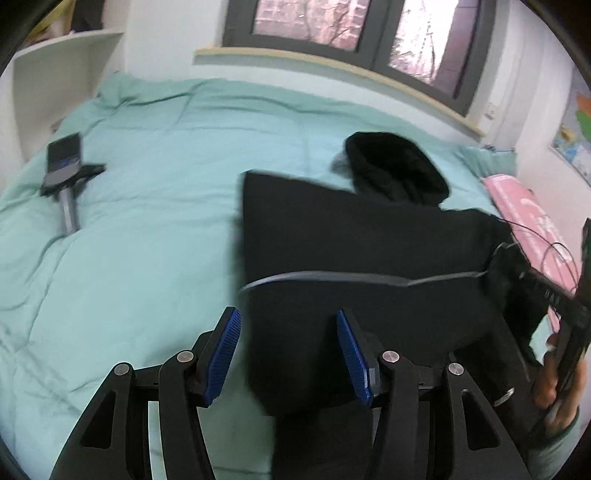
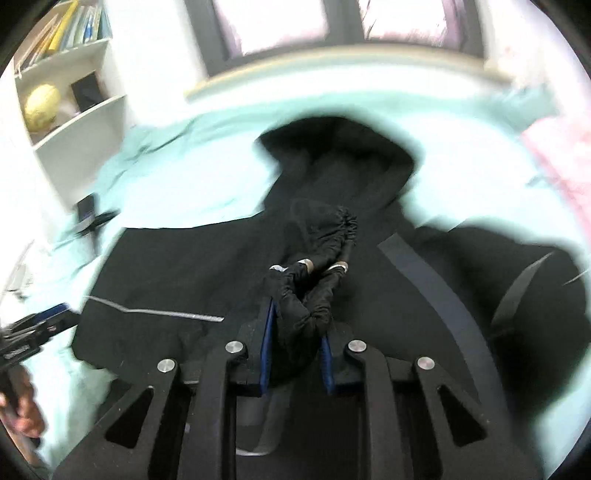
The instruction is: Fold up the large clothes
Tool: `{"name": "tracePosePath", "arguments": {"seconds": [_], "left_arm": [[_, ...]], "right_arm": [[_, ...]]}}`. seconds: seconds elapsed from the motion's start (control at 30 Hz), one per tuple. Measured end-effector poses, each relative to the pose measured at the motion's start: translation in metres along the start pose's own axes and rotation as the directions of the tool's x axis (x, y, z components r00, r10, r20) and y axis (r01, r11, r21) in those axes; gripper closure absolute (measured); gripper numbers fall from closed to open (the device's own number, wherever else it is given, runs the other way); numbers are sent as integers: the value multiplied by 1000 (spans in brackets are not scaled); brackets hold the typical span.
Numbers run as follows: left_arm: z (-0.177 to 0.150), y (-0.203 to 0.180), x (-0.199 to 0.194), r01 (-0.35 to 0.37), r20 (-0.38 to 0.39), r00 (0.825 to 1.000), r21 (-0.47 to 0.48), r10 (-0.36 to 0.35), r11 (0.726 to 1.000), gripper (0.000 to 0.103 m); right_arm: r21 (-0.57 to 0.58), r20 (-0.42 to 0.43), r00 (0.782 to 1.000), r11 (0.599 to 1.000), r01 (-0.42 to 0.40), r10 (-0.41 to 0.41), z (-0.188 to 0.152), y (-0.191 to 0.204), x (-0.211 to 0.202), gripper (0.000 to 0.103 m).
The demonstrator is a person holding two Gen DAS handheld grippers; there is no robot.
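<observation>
Covering the bed, mint duvet (image 1: 155,236), window (image 1: 332,26) behind, white shelves (image 2: 74,122)

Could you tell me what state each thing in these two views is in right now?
black hooded jacket: spread flat on the bed, hood out.
jacket cuff: bunched, lifted.
right gripper: shut on the jacket cuff.
left gripper: open, empty, above the jacket.
green duvet: spread, lightly creased.
phone on stand: lying on the duvet.

window (image 1: 314,22) daylit | white shelf (image 2: 74,122) left | mint bed (image 1: 147,221)
</observation>
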State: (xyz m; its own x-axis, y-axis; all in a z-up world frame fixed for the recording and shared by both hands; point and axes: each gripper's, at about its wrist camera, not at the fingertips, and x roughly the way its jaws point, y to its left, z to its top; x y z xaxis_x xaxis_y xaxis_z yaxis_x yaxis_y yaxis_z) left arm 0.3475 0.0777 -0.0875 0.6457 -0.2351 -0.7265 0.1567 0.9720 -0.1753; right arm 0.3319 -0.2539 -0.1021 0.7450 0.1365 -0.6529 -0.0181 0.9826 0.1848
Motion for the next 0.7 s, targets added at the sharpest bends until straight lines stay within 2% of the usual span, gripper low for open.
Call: {"name": "tracePosePath", "arguments": {"seconds": [0.07, 0.2, 0.23, 0.3, 0.33, 0.4, 0.47, 0.5, 0.63, 0.67, 0.7], "left_arm": [[5, -18, 6, 26, 5, 1000, 28, -27, 999, 47], [9, -58, 42, 74, -44, 997, 82, -71, 994, 47], [6, -67, 52, 84, -64, 995, 97, -78, 992, 47], [-2, -85, 81, 93, -115, 990, 128, -78, 987, 47], [-5, -89, 92, 86, -133, 989, 136, -68, 987, 47], [-16, -94, 121, 43, -176, 984, 161, -14, 986, 47], [-25, -95, 142, 12, -207, 978, 178, 26, 984, 47], [-27, -95, 146, 12, -214, 976, 177, 27, 984, 47], [-21, -97, 136, 1, -207, 978, 191, 39, 982, 47], [-18, -97, 129, 18, -195, 981, 187, 19, 982, 47], [-13, -96, 119, 64, -180, 983, 169, -33, 984, 47]], "right_arm": [[-42, 56, 988, 989, 144, -141, 10, -25, -20, 78], [-66, 43, 947, 945, 321, -318, 11, -71, -20, 78], [-78, 17, 938, 935, 347, -347, 6, -81, -12, 78], [-90, -56, 943, 942, 323, -328, -4, -96, 5, 78], [-123, -89, 937, 937, 326, -338, -15, -98, 19, 78], [-207, -125, 906, 904, 374, -404, -32, -97, 43, 79], [-240, -178, 885, 891, 386, -431, -48, -104, 66, 80], [-235, -187, 886, 895, 380, -425, -51, -107, 72, 79], [-148, -205, 913, 934, 326, -352, -44, -126, 68, 76], [-150, -196, 920, 938, 313, -338, -42, -126, 63, 72], [-152, -189, 925, 940, 304, -330, -39, -123, 57, 72]]}}
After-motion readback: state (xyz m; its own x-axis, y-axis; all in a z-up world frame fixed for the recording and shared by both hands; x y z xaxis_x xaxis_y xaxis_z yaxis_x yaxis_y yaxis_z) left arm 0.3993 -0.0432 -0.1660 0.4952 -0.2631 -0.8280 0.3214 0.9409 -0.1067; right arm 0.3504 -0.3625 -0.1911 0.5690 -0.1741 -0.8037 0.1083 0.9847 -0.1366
